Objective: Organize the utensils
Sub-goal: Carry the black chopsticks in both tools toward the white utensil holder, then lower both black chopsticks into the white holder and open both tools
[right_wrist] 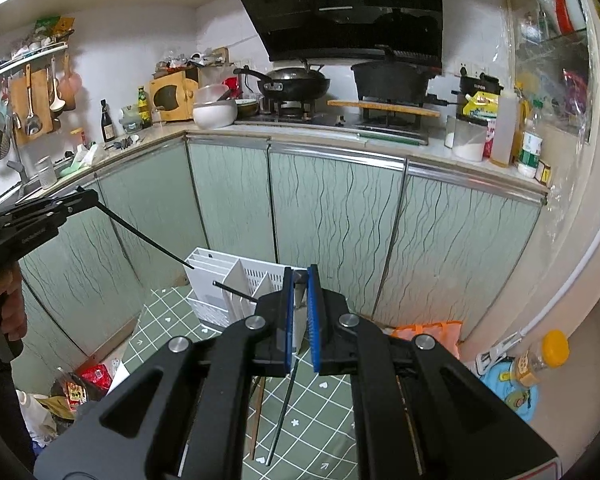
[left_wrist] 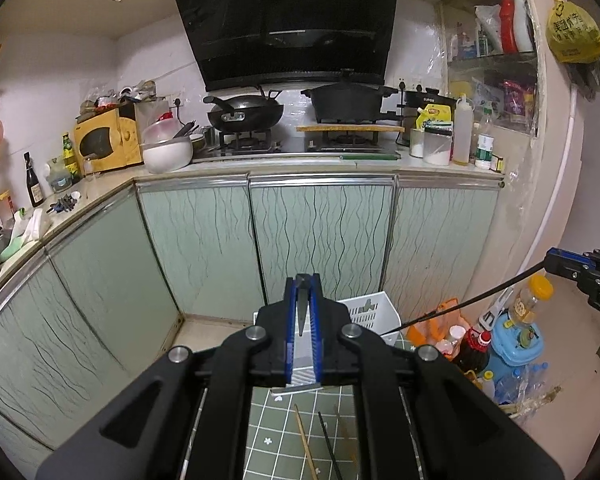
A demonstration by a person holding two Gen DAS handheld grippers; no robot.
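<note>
A white slotted utensil holder (right_wrist: 236,284) stands on a green tiled mat (right_wrist: 312,412); it also shows in the left wrist view (left_wrist: 372,312). My left gripper (left_wrist: 305,280) is shut on a black chopstick (right_wrist: 148,238) whose tip points at the holder's left rim. My right gripper (right_wrist: 298,276) is shut on another black chopstick (left_wrist: 460,304) that slants down toward the holder. On the mat lie loose chopsticks, a wooden one (left_wrist: 306,440) and a black one (left_wrist: 330,444), also seen in the right wrist view (right_wrist: 282,404).
Green cabinet doors (left_wrist: 320,240) stand behind the holder. A counter carries a wok (left_wrist: 246,114), a black pot (left_wrist: 348,100) and bottles. An orange bag (right_wrist: 428,332), a blue toy (left_wrist: 516,344) and jars crowd the floor at right. Bags (right_wrist: 76,388) lie at left.
</note>
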